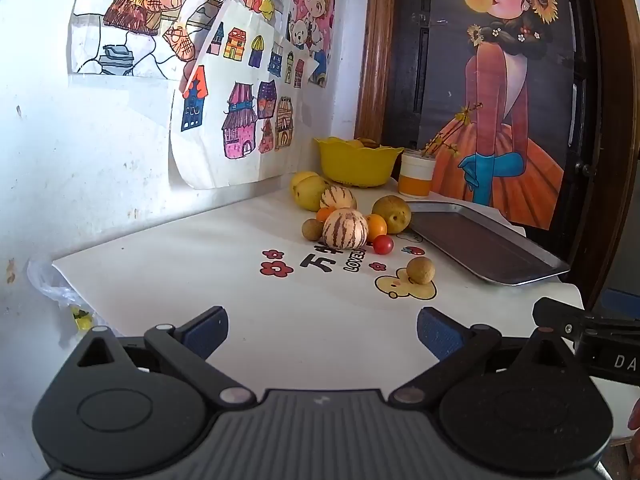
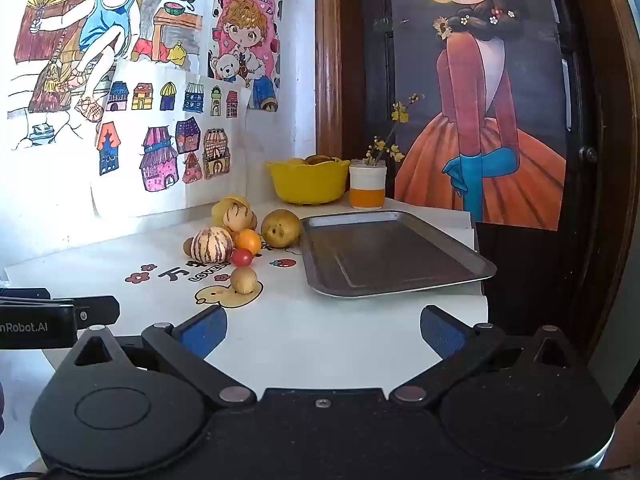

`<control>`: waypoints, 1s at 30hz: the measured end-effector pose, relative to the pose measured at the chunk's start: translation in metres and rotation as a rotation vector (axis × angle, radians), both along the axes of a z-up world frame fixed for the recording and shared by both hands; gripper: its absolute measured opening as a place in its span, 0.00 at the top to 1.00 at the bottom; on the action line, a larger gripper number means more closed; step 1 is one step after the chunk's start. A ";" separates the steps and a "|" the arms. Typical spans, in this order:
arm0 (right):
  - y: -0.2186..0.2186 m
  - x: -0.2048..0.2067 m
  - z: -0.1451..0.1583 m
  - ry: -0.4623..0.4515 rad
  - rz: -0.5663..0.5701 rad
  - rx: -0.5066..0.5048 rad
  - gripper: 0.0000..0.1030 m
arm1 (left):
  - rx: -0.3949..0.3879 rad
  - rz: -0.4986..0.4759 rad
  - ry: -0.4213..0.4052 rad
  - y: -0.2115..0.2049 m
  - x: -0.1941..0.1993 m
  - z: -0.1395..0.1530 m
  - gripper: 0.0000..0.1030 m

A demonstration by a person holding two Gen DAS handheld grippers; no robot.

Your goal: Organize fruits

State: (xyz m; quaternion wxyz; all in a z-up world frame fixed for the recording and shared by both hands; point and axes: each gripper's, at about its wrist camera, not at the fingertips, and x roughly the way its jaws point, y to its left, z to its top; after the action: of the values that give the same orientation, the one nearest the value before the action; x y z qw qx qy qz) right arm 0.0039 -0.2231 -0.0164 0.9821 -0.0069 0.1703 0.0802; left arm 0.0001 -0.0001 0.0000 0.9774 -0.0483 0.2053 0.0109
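Several fruits lie in a cluster on the white table: a striped melon (image 1: 345,227) (image 2: 211,243), a second striped melon (image 1: 338,197) (image 2: 239,217), a brownish pear (image 1: 391,213) (image 2: 281,228), a yellow pear (image 1: 307,189), an orange (image 1: 376,227) (image 2: 248,241), a cherry tomato (image 1: 383,245) (image 2: 241,257) and a small brown longan (image 1: 420,270) (image 2: 243,280) lying apart in front. A metal tray (image 1: 488,248) (image 2: 392,256) lies empty to their right. My left gripper (image 1: 322,336) and right gripper (image 2: 324,334) are both open and empty, well short of the fruits.
A yellow bowl (image 1: 354,162) (image 2: 307,182) holding fruit stands at the back by the wall, beside a white and orange cup (image 1: 416,174) (image 2: 367,186) with a flower sprig. Drawings hang on the wall. A plastic bag (image 1: 56,288) lies at the table's left edge.
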 end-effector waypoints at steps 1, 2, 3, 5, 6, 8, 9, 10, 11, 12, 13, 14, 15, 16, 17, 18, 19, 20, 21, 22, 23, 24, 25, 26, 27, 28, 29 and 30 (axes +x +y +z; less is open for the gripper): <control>0.000 0.000 0.000 -0.001 -0.001 0.000 0.00 | -0.002 0.000 0.000 0.000 0.000 0.000 0.00; 0.000 0.000 0.000 -0.001 -0.001 0.000 0.00 | -0.003 -0.002 0.001 0.000 0.000 0.000 0.00; 0.000 0.000 0.000 -0.001 -0.002 0.000 0.00 | -0.003 -0.002 0.001 0.000 0.000 0.000 0.00; 0.000 0.000 0.000 -0.002 -0.004 0.000 0.00 | -0.001 -0.003 0.001 0.000 0.001 0.000 0.00; 0.000 0.000 0.000 -0.003 -0.005 0.001 0.00 | -0.001 -0.003 0.001 0.000 0.001 0.000 0.00; 0.001 0.001 -0.001 0.004 0.000 -0.001 0.00 | -0.003 -0.003 0.002 0.000 0.002 0.000 0.00; 0.001 0.001 0.000 0.003 0.000 -0.001 0.00 | 0.001 0.000 0.000 0.000 0.003 -0.001 0.00; 0.001 0.000 0.000 0.002 0.000 -0.001 0.00 | 0.001 0.000 -0.001 0.000 0.001 -0.001 0.00; 0.001 0.000 0.000 0.001 0.000 -0.001 0.00 | 0.000 0.000 0.000 -0.001 0.002 -0.001 0.00; 0.000 0.000 0.000 0.003 0.001 -0.001 0.00 | 0.000 0.000 0.000 -0.001 0.002 -0.002 0.00; 0.000 0.000 0.000 0.005 0.001 0.000 0.00 | 0.000 0.000 0.000 -0.001 0.002 -0.002 0.00; 0.000 0.000 0.000 0.005 0.001 0.000 0.00 | 0.000 0.000 -0.001 -0.001 0.002 -0.002 0.00; 0.000 0.000 0.000 0.005 0.001 0.000 0.00 | 0.000 0.001 0.000 -0.001 0.002 -0.002 0.00; 0.000 0.000 0.000 0.004 0.001 0.000 0.00 | 0.000 -0.001 0.001 0.000 0.002 -0.002 0.00; 0.000 0.000 0.000 0.005 0.001 0.000 0.00 | 0.000 -0.001 0.001 0.000 0.002 -0.001 0.00; 0.000 0.000 0.000 0.005 0.001 0.000 0.00 | 0.000 -0.001 0.001 0.000 0.002 -0.001 0.00; 0.000 0.000 0.000 0.005 0.001 0.000 0.00 | 0.000 -0.001 0.001 0.000 0.002 -0.001 0.00; 0.000 0.000 0.000 0.006 0.001 0.000 0.00 | 0.000 -0.001 0.001 0.000 0.002 -0.001 0.00; 0.000 0.001 0.000 0.006 0.001 0.000 0.00 | 0.000 -0.001 0.001 0.000 0.002 -0.001 0.00; 0.000 0.001 0.000 0.006 0.001 0.000 0.00 | 0.000 -0.001 0.002 0.000 0.002 -0.001 0.00; 0.000 0.001 -0.001 0.007 0.001 0.000 0.00 | 0.000 -0.001 0.002 0.000 0.002 -0.001 0.00; 0.000 0.001 -0.001 0.008 0.002 0.000 0.00 | 0.000 -0.001 0.002 0.000 0.002 -0.001 0.00; 0.000 0.001 -0.001 0.007 0.002 0.000 0.00 | 0.000 -0.001 0.002 0.000 0.002 -0.001 0.00; 0.000 0.001 -0.001 0.007 0.002 0.000 0.00 | -0.001 -0.001 0.002 0.000 0.002 -0.001 0.00; 0.000 0.001 -0.001 0.007 0.001 0.000 0.00 | 0.000 0.000 0.002 0.000 0.002 -0.001 0.00; 0.000 0.001 -0.001 0.007 0.001 0.000 0.00 | 0.000 0.001 0.002 0.000 0.002 -0.002 0.00; 0.000 0.001 -0.001 0.008 0.001 0.000 0.00 | 0.001 0.001 0.002 -0.001 0.002 -0.003 0.00; 0.000 0.001 -0.001 0.008 0.001 0.000 0.00 | 0.000 0.001 0.002 0.000 0.002 -0.003 0.00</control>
State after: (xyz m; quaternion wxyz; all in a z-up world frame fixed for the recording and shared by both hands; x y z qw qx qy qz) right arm 0.0046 -0.2231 -0.0173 0.9814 -0.0067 0.1741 0.0808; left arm 0.0017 -0.0005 -0.0030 0.9772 -0.0485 0.2064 0.0113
